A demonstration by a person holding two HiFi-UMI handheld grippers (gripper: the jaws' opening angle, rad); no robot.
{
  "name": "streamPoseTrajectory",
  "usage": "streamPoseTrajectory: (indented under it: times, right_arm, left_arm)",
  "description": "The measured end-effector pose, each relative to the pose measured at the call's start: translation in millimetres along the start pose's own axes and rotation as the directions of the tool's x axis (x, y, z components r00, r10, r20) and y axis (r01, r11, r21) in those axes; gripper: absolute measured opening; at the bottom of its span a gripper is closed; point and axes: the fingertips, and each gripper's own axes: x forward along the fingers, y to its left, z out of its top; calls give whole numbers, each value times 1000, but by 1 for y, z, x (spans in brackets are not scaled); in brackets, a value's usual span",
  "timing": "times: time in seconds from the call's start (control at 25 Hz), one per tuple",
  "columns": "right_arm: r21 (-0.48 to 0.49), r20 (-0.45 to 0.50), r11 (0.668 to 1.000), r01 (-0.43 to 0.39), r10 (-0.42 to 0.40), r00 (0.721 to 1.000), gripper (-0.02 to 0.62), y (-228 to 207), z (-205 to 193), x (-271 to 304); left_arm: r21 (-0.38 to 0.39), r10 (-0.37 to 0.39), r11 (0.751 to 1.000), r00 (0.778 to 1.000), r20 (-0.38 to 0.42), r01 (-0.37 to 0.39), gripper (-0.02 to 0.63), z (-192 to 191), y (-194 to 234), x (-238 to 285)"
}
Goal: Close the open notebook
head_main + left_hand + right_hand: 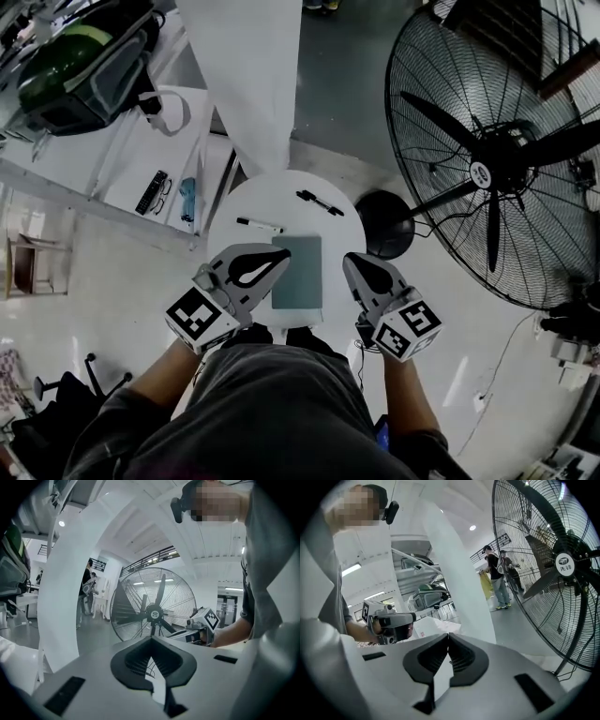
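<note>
A teal notebook [298,272] lies closed and flat on the small round white table [330,225], near its front edge. My left gripper [281,255] hovers just left of the notebook, jaws shut with nothing between them. My right gripper [349,261] hovers just to its right, also shut and empty. Both point slightly downward and toward each other. In the left gripper view the jaws [151,639] meet at their tips, and the right gripper [201,625] shows beyond them. In the right gripper view the jaws [448,635] are closed, with the left gripper [389,620] opposite. Neither gripper view shows the notebook.
A white marker [260,225] and a black pen [320,202] lie on the table beyond the notebook. A large black floor fan [497,150] stands close at the right, its round base [384,223] beside the table. A white pillar [248,75] rises behind. A side table [122,150] stands at the left.
</note>
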Motion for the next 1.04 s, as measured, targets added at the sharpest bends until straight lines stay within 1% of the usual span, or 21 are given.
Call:
streamPoseTrajectory:
  times: [0.28, 0.44, 0.6, 0.72, 0.84, 1.04]
  right_arm:
    - [4, 13, 1000, 6, -6, 1000, 21, 1, 0, -9]
    - [11, 3, 1000, 7, -7, 1000, 21, 3, -6, -8]
    - [15, -2, 1000, 7, -7, 1000, 20, 3, -10, -7]
    - [15, -6, 1000, 9, -9, 1000, 21, 3, -11, -6]
    - [15, -8, 1000, 12, -12, 1000, 21, 3, -11, -5]
    - [15, -8, 1000, 12, -12, 1000, 20, 4, -12, -1]
  left_arm:
    - [0, -1, 1000, 1000, -3, 1, 14, -1, -7, 0]
    - [35, 1, 999, 1000, 22, -1, 14, -2, -5, -1]
    - [-2, -4, 1000, 1000, -7, 4, 14, -6, -7, 0]
    - [13, -7, 1000, 1000, -4, 7, 14, -7, -7, 0]
    - [-8, -8, 1000, 1000, -14, 8, 14, -7, -7, 0]
    - [-5, -11, 1000, 1000, -11, 11, 14, -6, -3, -1]
